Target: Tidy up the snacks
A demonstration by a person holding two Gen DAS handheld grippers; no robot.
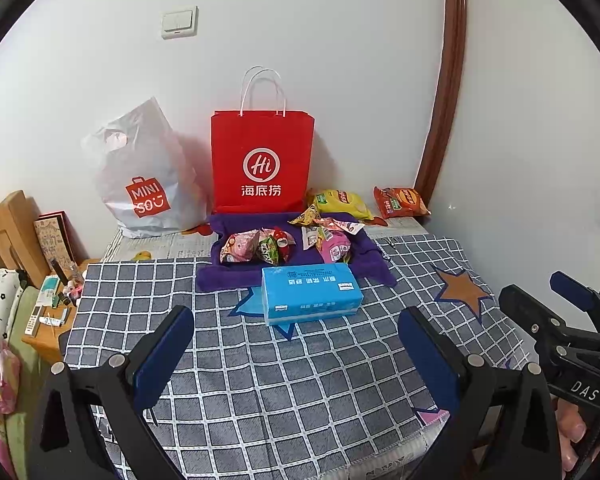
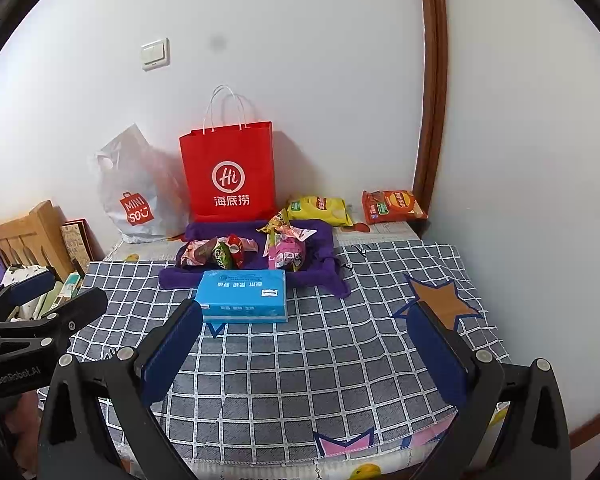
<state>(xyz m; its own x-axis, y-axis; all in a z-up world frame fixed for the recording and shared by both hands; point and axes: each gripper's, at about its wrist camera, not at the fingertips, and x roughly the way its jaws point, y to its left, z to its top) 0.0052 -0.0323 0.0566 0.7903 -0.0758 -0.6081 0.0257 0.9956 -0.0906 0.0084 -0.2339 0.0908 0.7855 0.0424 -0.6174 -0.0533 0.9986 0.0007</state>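
Left wrist view: both tongs, left tongs (image 1: 296, 344) and right tongs (image 2: 304, 346), gape empty over the desk (image 1: 260, 380); snack packets (image 1: 260, 248) heaped ahead on purple cloth (image 1: 220, 276), no step settled.

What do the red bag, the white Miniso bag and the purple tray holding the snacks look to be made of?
Red bag: probably matte paper, since it stands stiff with sharp edges and has twisted cord handles. White Miniso bag: thin glossy plastic film, crumpled and semi-translucent, with a die-cut handle hole. Purple tray: looks like soft fabric, maybe fleece or felt, with limp, floppy corners and no shine.
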